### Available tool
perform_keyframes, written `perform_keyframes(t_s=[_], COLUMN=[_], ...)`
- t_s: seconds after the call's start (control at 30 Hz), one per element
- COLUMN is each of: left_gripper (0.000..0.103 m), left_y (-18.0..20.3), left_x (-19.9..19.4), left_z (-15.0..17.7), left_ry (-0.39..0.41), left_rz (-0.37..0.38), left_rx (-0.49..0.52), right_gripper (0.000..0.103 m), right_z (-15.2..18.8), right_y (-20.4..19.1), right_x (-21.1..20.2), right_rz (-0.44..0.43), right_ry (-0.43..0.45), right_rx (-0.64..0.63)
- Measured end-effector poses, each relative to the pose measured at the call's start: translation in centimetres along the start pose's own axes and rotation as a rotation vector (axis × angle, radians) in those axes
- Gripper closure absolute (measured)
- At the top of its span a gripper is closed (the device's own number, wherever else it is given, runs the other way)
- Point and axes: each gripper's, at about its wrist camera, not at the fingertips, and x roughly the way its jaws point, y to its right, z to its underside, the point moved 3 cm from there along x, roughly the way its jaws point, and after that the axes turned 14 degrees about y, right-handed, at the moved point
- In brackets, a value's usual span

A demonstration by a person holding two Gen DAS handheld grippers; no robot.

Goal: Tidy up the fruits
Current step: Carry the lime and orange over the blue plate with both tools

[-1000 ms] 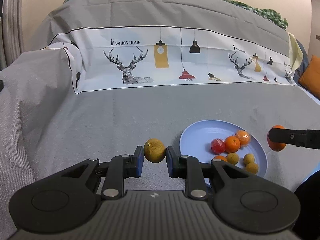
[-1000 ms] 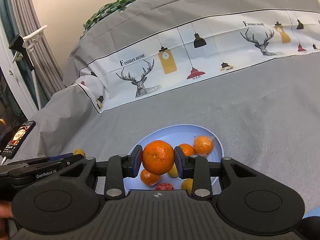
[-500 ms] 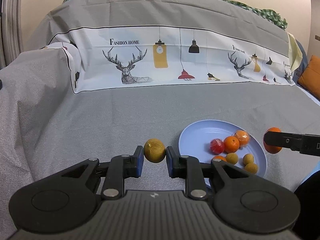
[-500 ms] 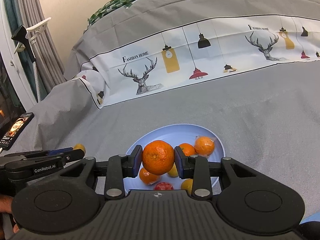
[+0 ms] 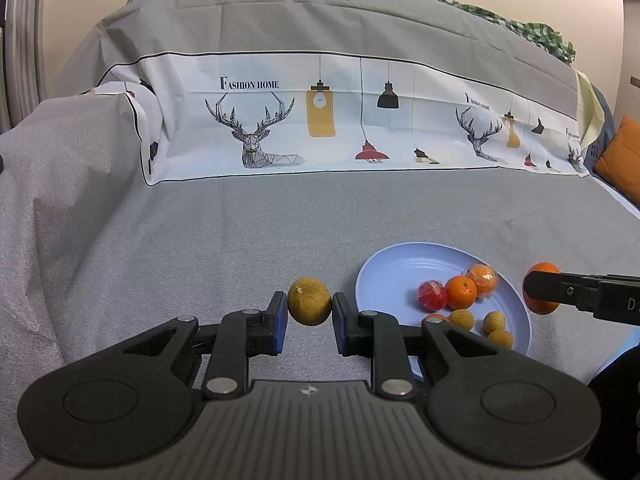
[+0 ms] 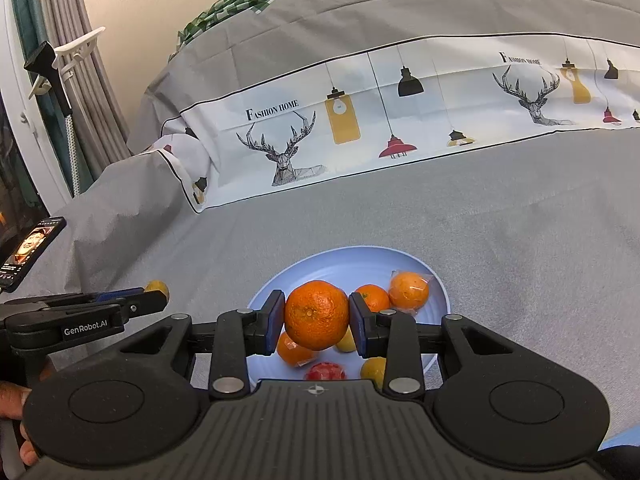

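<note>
Carry step: left gripper (image 5: 310,312) clamps yellow fruit (image 5: 309,301); right gripper (image 6: 316,320) clamps orange (image 6: 317,314). Plate (image 6: 352,264) below right fingers. Next: lower, release.

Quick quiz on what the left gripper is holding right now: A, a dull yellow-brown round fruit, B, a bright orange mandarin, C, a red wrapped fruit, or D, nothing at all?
A: the left gripper is shut on a dull yellow-brown fruit, held beside the blue plate, not over it.
</note>
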Motion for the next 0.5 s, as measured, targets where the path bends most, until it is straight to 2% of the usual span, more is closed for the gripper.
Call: perform_keyframes(t_s=[0.5], left_gripper=[0.077], left_y=[0.82], left_x=[0.29], left_z=[0.25], left_ry=[0.008], left_rz=[0.037], left_rx=[0.020], right_gripper=[0.067], right_z=[0.19], right_y=[0.21], right_x=[0.37], right_rz=[0.032], right_ry=[-0.002], right_rx=[0.006])
